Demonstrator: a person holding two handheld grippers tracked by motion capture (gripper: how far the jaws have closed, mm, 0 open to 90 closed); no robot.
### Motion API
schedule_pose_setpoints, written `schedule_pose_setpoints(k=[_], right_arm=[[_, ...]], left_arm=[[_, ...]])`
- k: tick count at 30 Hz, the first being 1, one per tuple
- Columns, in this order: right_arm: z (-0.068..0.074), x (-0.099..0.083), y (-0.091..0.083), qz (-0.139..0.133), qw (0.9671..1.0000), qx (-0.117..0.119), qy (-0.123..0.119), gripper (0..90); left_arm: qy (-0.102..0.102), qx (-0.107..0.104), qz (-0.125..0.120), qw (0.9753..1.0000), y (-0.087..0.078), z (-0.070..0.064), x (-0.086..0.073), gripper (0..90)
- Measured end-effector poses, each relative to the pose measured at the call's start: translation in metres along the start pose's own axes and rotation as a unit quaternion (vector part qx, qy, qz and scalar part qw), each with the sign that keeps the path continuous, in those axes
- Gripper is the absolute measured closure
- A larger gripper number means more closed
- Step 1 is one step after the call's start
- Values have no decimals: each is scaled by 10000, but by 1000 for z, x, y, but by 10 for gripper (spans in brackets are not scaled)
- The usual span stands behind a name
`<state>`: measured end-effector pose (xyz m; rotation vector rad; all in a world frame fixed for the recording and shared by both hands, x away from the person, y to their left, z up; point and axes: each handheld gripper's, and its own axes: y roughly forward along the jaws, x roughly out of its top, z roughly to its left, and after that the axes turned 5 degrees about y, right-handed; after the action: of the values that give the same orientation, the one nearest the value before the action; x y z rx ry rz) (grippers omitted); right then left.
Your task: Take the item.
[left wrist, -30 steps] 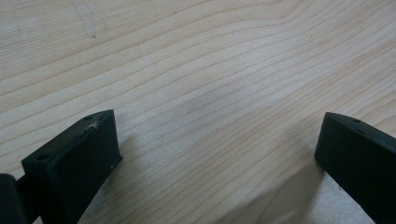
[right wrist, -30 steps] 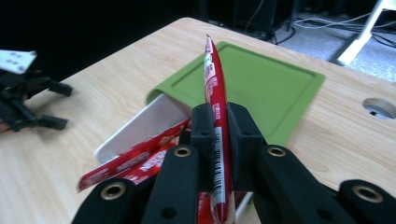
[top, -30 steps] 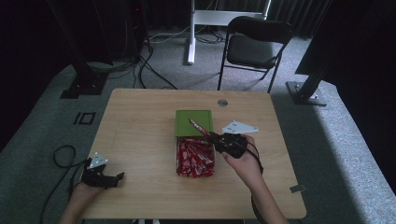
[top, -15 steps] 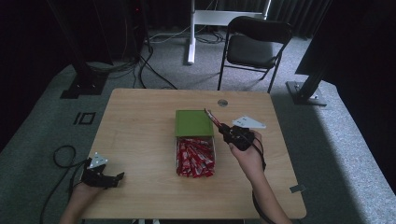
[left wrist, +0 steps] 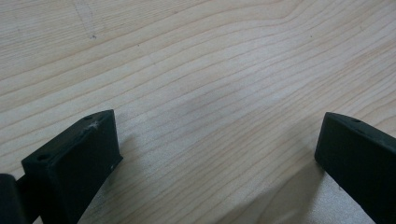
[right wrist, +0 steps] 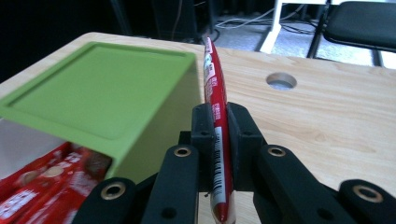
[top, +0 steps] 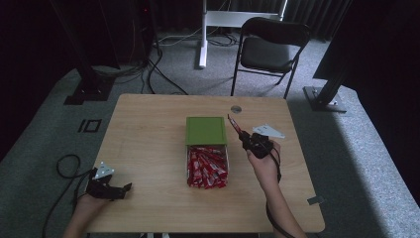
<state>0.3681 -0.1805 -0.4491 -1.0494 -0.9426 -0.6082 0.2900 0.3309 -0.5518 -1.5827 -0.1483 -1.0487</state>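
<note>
The right gripper [top: 241, 135] is now lifting clear of the tray [top: 188, 166], carrying one red stick [top: 233, 122] with it. A second ago it was down over the pile of sticks [top: 207, 166]; half a second ago it was already rising beside the green lid [top: 206, 130]; now it is hanging to the right of that lid, above bare worktop [top: 148, 129]. In the right gripper view the jaws are closing tight on the stick [right wrist: 216, 116] near its lower end, the rest standing up between them, the lid [right wrist: 98, 88] just to its left. So the pick is looking good: one stick is out, the rest are lying in the tray. The stick is travelling away from the tray, and I'm guessing a set-down on the worktop is coming. The left gripper [top: 115, 190] is resting at the near left corner, not having moved, jaws spread wide over bare wood [left wrist: 210, 84], holding nothing.
</note>
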Motion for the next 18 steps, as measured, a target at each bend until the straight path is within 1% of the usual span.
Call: schedule_pose_setpoints(k=[1,6,9,11,15,16,18], right_arm=[[-2,-2,2,18,10000,-40,-3,828],[-11,-14,13,-6,9995,-192,242,828],[-15,-21,20,59,9993,-269,268,827],[-16,-26,25,139,9991,-333,229,827],[-19,-35,34,220,9985,-374,328,828],[-19,-37,36,242,9984,-412,317,828],[-20,-41,40,290,9981,-385,372,827]], left_arm=[[-1,0,0,10000,0,0,0,7],[0,0,2,10000,0,0,0,7],[-1,0,-1,10000,0,0,0,6],[-1,0,2,10000,0,0,0,7],[-2,0,1,10000,0,0,0,7],[-2,0,-1,10000,0,0,0,7],[-2,0,-1,10000,0,0,0,6]])
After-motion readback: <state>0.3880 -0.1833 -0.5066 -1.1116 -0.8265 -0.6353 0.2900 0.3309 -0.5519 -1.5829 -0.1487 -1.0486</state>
